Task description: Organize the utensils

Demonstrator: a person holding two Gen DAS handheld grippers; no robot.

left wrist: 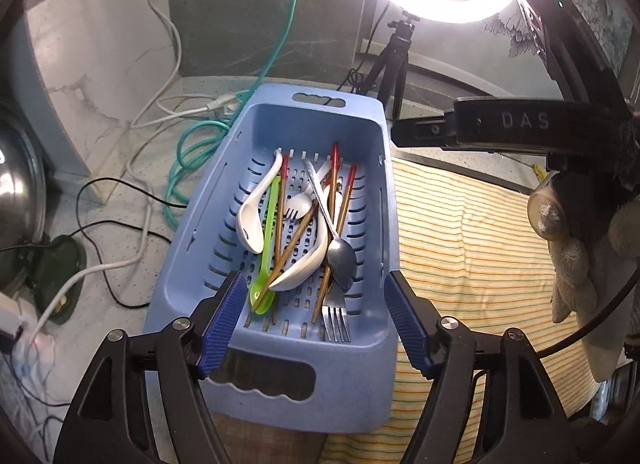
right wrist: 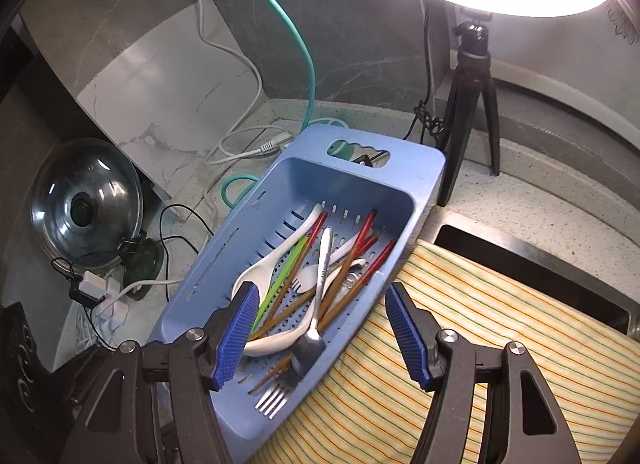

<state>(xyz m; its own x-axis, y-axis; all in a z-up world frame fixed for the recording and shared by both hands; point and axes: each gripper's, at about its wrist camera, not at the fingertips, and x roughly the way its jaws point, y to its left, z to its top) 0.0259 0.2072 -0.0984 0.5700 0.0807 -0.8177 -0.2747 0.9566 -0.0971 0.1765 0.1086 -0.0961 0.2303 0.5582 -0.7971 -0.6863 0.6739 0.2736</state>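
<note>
Basket: a blue perforated plastic basket (left wrist: 276, 348) with cut-out handles at its near and far ends sits on the speckled countertop (left wrist: 120, 248); its right edge lies beside a yellow striped cloth (left wrist: 472, 248).
Utensils: all lie jumbled inside the basket. A white ceramic soup spoon (left wrist: 250, 223) lies at the left, a green plastic spoon (left wrist: 266, 260) just right of it, bowl toward the near end.
Chopsticks: several brown wooden chopsticks with red tips (left wrist: 342, 207) cross the pile, red ends toward the far wall.
Metal pieces: a steel spoon (left wrist: 340, 258) lies on top at the right, and a steel fork (left wrist: 338, 322) at the near right, tines pointing near.
Other pieces: a second white ceramic spoon (left wrist: 304, 268) lies mid-basket; a small white plastic fork (left wrist: 298, 205) sits farther back.
Left gripper: the left gripper (left wrist: 316, 324) hovers over the basket's near end, jaws spread wide, holding nothing.
Right gripper: the right gripper (right wrist: 320, 328) hangs above the basket's near right part, jaws wide apart and empty.
Surroundings: a lit ring light on a black tripod (right wrist: 474, 103) stands far right; a glass pot lid (right wrist: 86, 203) leans at the left; white, black and green cables (left wrist: 192, 151) lie left of the basket.
</note>
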